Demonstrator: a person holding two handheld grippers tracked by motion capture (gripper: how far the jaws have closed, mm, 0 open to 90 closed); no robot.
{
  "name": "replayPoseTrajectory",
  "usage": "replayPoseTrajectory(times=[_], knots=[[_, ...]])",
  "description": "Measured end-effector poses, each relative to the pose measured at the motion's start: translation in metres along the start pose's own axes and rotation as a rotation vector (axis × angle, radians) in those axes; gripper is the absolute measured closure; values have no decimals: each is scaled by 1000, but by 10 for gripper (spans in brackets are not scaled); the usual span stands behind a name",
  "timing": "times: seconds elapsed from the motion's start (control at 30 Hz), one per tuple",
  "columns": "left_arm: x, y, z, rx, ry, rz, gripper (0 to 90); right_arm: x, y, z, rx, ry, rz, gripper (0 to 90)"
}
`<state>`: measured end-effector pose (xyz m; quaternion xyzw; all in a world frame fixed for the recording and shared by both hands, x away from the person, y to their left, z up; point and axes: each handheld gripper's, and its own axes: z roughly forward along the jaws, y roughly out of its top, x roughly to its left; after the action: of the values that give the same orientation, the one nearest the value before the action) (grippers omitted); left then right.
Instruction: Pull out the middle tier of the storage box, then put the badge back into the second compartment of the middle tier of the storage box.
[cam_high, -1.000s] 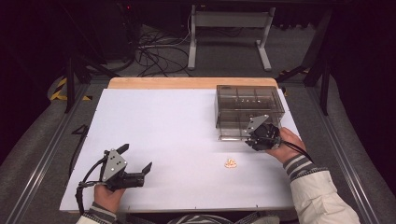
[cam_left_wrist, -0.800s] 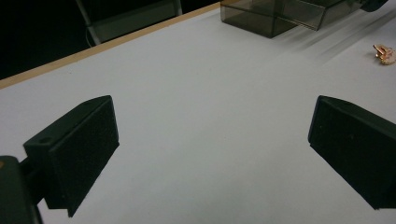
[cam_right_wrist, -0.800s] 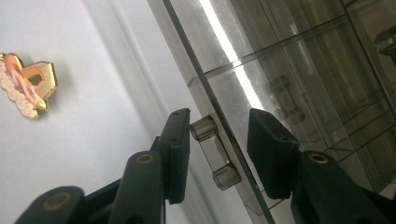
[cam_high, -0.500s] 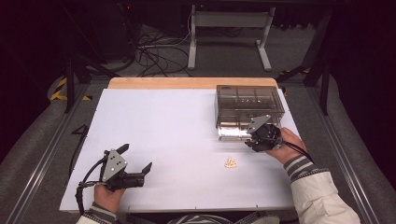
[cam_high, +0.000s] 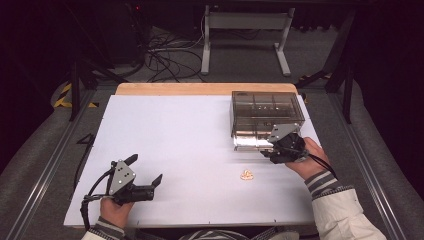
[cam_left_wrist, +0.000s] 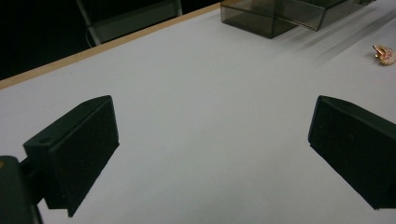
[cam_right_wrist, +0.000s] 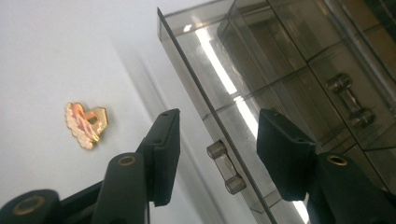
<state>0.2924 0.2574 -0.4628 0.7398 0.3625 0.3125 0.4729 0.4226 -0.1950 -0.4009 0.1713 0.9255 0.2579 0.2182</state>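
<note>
Smoked clear plastic makes up the drawer box (cam_high: 266, 116) at the far right of the white table (cam_high: 180, 145), with one low drawer (cam_right_wrist: 219, 140) pulled partly out toward the person. That drawer looks light, rigid and slick, so I'd take it by its small clear knob (cam_right_wrist: 226, 168) rather than the thin front edge. The right claw (cam_right_wrist: 217, 149) has just been opening; its jaws stand either side of the knob without pressing it. A small gold trinket (cam_high: 246, 175) lies near on the table. The left claw (cam_high: 145, 172) rests wide open, empty.
</note>
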Motion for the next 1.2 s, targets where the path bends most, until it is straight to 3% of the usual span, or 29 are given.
replayPoseTrajectory(times=[0.23, 0.6, 0.9, 1.2], knots=[[0, 0, 0, 5, 3, 2, 26, 6, 1, -13, -97, 19, 55, 482], [-1, 1, 1, -1, 1, 2, 26, 23, 1, -18, -198, 70, 114, 453], [-1, 1, 1, -2, 1, 2, 26, 32, -1, -16, -216, 121, 130, 439], [-1, 1, 1, -1, -3, 6, 26, 32, -3, -10, -227, 138, 159, 434]])
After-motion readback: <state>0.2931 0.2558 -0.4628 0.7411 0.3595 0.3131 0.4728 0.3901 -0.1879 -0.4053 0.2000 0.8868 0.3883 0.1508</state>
